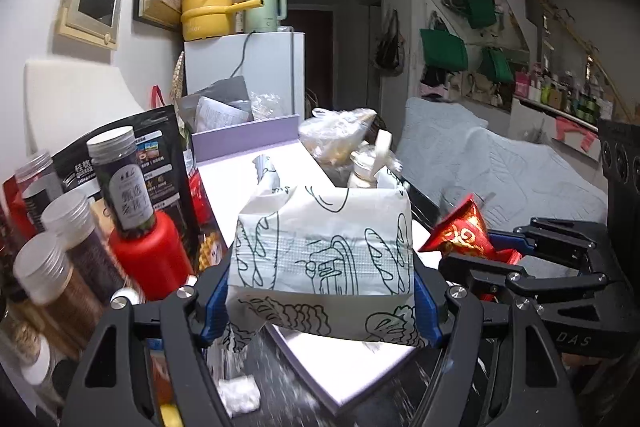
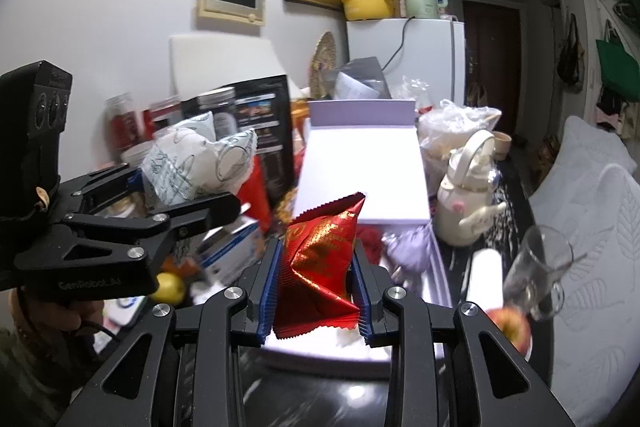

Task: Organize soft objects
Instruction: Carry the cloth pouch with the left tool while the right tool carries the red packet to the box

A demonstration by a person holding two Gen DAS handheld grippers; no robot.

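My left gripper (image 1: 322, 301) is shut on a white soft packet with green line drawings (image 1: 324, 251) and holds it above the near end of a white and lilac open box (image 1: 260, 163). The same packet shows at the left of the right wrist view (image 2: 192, 159). My right gripper (image 2: 316, 291) is shut on a red and gold foil packet (image 2: 320, 263), held above the same box (image 2: 360, 167). The red packet (image 1: 464, 231) and the right gripper (image 1: 500, 259) also show at the right of the left wrist view.
Jars with silver lids (image 1: 60, 247), a red bottle (image 1: 148, 255) and a black bag (image 1: 160, 147) crowd the left. A cream teapot (image 2: 468, 203), a glass (image 2: 540, 275), an apple (image 2: 510, 327), a lemon (image 2: 170, 287) and a plastic bag (image 2: 452, 131) lie around the box. A sofa (image 1: 512, 163) is on the right.
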